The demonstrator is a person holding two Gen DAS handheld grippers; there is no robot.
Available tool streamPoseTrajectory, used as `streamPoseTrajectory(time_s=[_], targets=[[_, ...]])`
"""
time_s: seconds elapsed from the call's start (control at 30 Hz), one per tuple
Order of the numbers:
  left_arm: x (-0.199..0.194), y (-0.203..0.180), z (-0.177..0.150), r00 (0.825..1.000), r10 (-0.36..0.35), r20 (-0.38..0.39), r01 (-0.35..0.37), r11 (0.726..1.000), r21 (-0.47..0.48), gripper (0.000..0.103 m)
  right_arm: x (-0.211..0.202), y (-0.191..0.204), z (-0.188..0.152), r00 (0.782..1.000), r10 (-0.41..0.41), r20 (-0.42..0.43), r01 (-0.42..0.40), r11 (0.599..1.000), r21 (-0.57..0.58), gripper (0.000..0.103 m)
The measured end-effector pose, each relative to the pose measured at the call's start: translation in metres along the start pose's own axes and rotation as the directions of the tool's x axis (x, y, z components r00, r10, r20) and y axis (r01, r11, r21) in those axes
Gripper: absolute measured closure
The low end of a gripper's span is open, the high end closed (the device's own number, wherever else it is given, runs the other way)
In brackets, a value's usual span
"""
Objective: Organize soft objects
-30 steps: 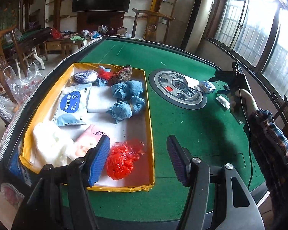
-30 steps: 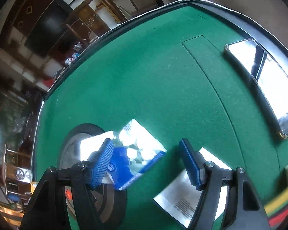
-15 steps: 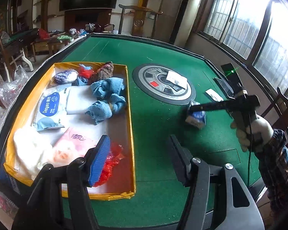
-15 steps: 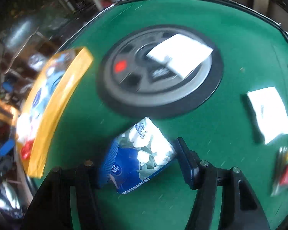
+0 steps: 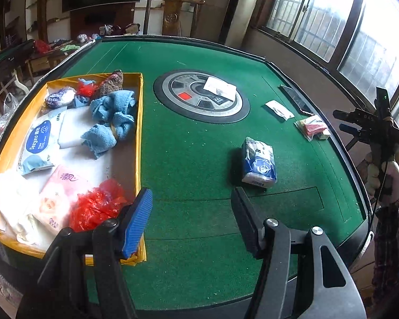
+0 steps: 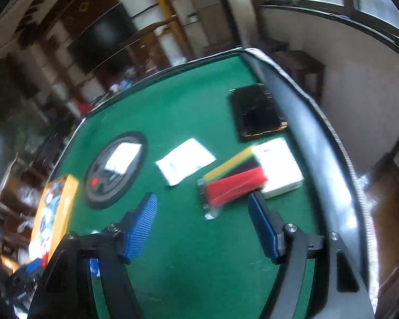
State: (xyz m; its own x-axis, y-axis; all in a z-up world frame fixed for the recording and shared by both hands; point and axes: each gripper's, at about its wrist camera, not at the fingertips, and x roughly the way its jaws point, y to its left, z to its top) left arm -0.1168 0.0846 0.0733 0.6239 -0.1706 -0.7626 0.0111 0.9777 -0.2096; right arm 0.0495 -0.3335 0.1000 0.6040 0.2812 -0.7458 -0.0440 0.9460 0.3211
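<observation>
- Where the green felt table point(image 5: 199, 159) lies bare between the tray and the right edge, a blue-and-white tissue pack point(image 5: 258, 162) rests on its own, touched by neither gripper.
- To its left sits the yellow-rimmed tray point(image 5: 138, 122), holding blue cloths point(image 5: 111, 122), a white-and-blue wipes packet point(image 5: 38, 143), a pink tissue pack point(image 5: 58, 199), a crumpled red plastic bag point(image 5: 95, 207), white soft material point(image 5: 10, 199) at the near left corner, and a brown knitted item point(image 5: 110, 83) at the far end.
- Near the right edge of the table lies a clear packet of red, yellow and dark folded cloths point(image 6: 236, 180), blurred in the right wrist view, with a white pad point(image 6: 279, 167) touching it on the far side.
- A flat white sachet point(image 6: 185, 160) lies between that packet and the round grey centre panel point(image 5: 202, 95), which bears a white paper point(image 5: 220, 87).
- A dark phone point(image 6: 255, 113) lies by the table's rim.
- The left gripper point(image 5: 191, 220) hovers over the near felt, jaws wide, holding nothing.
- The right gripper point(image 6: 203, 226) is raised above the table near the cloth packet, jaws wide apart and empty.
</observation>
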Motion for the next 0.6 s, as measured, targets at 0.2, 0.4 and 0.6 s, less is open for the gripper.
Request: streamPoseTrajectory(time_s=[0.2, 0.4, 0.6], targets=[[0.003, -0.017, -0.004, 1.0, -0.022, -0.017, 0.023, 0.999, 0.024, 0.043, 0.032, -0.053, 0.037, 0.991, -0.135, 0.004, 0.133, 0.983, 0.126, 0.037], [-0.002, -0.016, -0.006, 1.0, 0.001, -0.015, 0.0, 1.0, 0.019, 0.043, 0.085, -0.055, 0.051, 0.993, -0.092, -0.074, 0.103, 0.981, 0.166, 0.038], [-0.003, -0.009, -0.004, 1.0, 0.014, -0.009, -0.014, 1.0, 0.002, 0.043, 0.09, 0.022, 0.016, 0.983, -0.049, -0.179, 0.022, 0.988, -0.15, 0.041]])
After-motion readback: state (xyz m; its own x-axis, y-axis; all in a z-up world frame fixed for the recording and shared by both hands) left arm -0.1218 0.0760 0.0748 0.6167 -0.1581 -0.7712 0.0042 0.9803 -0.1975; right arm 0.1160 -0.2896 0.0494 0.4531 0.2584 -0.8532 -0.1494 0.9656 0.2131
